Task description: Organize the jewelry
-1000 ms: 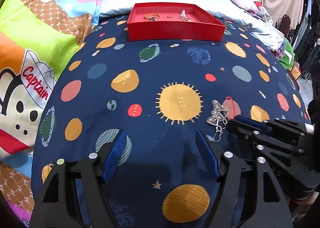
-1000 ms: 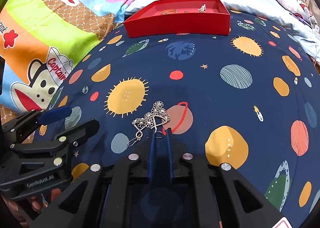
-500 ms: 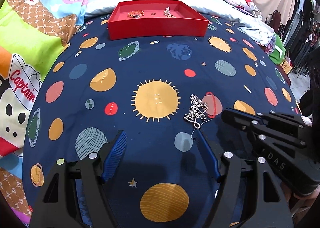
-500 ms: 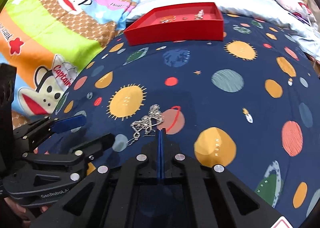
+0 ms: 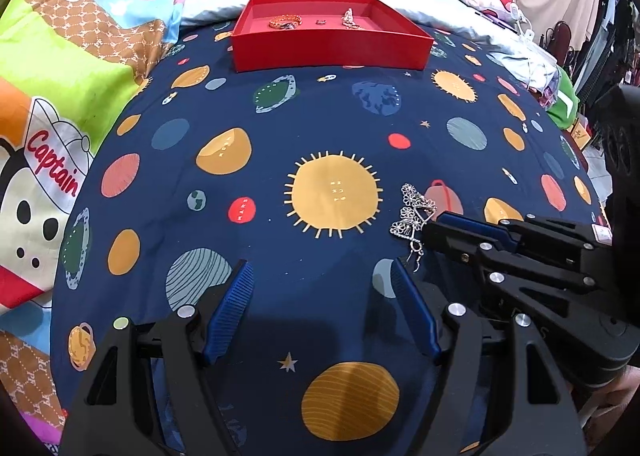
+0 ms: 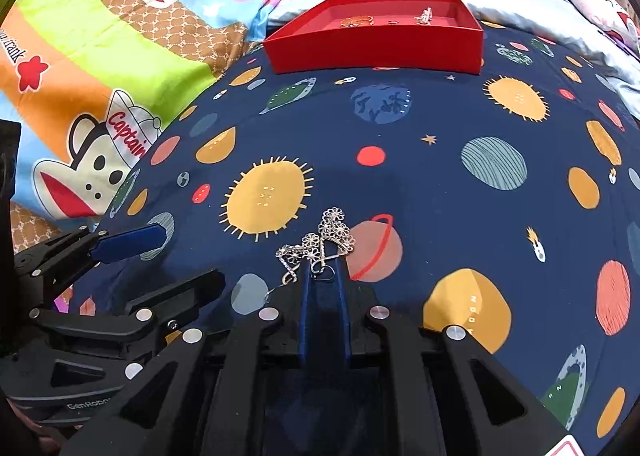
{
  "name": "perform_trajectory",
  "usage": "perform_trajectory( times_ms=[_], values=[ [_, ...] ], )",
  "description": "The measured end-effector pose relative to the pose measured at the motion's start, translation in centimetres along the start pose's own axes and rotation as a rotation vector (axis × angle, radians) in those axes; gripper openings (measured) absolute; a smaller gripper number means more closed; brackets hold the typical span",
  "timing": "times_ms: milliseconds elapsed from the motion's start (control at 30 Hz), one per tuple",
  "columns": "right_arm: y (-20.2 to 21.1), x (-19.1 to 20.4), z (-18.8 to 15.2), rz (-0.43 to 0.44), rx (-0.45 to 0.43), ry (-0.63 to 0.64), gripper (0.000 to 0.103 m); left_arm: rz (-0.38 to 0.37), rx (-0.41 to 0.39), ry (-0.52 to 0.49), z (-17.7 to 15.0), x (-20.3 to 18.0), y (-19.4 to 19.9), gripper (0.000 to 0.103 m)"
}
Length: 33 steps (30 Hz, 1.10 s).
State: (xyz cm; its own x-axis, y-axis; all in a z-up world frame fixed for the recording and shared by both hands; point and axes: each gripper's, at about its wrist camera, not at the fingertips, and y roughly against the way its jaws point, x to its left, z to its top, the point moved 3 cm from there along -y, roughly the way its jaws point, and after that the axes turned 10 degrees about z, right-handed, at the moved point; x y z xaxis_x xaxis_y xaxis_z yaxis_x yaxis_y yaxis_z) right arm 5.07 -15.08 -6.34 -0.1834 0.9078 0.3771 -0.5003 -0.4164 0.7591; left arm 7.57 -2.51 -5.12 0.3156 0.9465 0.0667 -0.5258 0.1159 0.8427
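The right tongs, just opening to a narrow gap, straddle a silver necklace lying on the planet-print bedspread. The left tongs hover wide and empty; a red tray sits beyond.

You see a navy planet-print bedsheet, a red tray, and a silver necklace.

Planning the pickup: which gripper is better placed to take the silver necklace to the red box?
Right gripper: its fingers already flank the silver necklace, jaws just opening. The left gripper stands open beside it over bare cloth.
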Motion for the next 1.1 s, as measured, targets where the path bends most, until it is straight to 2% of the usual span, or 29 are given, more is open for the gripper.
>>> perform_trajectory(
  times_ms=[133,400,567,667,700,800,867,1000,1100],
  values=[
    [0.3,0.0,-0.1,0.006,-0.004,-0.002,0.001,-0.01,0.0,-0.003,0.0,-0.2,0.1,0.069],
    [3.5,-1.8,-0.7,-0.064,-0.061,-0.051,0.001,-0.087,0.009,-0.022,-0.1,-2.5,0.0,0.07],
    [5.0,-3.1,-0.8,-0.081,-0.091,-0.089,0.001,-0.091,0.003,-0.041,0.0,-4.2,-0.6,0.068],
    [5.3,-3.3,-0.9,-0.077,-0.099,-0.099,0.001,-0.088,0.006,-0.051,0.0,-4.7,-1.1,0.055],
    [5.3,-3.4,-0.9,-0.076,-0.102,-0.102,0.001,-0.072,-0.008,-0.056,0.0,-4.8,-1.1,0.054],
    [5.3,-3.5,-0.9,-0.071,-0.103,-0.106,0.001,-0.049,-0.032,-0.069,0.0,-4.9,-1.1,0.034],
    [5.2,-3.4,-0.9,-0.07,-0.103,-0.109,0.001,-0.044,-0.039,-0.07,0.1,-4.7,-1.2,0.028],
    [5.1,-3.5,-0.9,-0.066,-0.104,-0.112,0.001,-0.043,-0.043,-0.064,0.2,-4.2,-1.3,0.008],
    [5.2,-3.5,-0.8,-0.066,-0.105,-0.112,0.001,-0.067,-0.035,-0.05,0.3,-3.8,-1.4,0.008]
  ],
)
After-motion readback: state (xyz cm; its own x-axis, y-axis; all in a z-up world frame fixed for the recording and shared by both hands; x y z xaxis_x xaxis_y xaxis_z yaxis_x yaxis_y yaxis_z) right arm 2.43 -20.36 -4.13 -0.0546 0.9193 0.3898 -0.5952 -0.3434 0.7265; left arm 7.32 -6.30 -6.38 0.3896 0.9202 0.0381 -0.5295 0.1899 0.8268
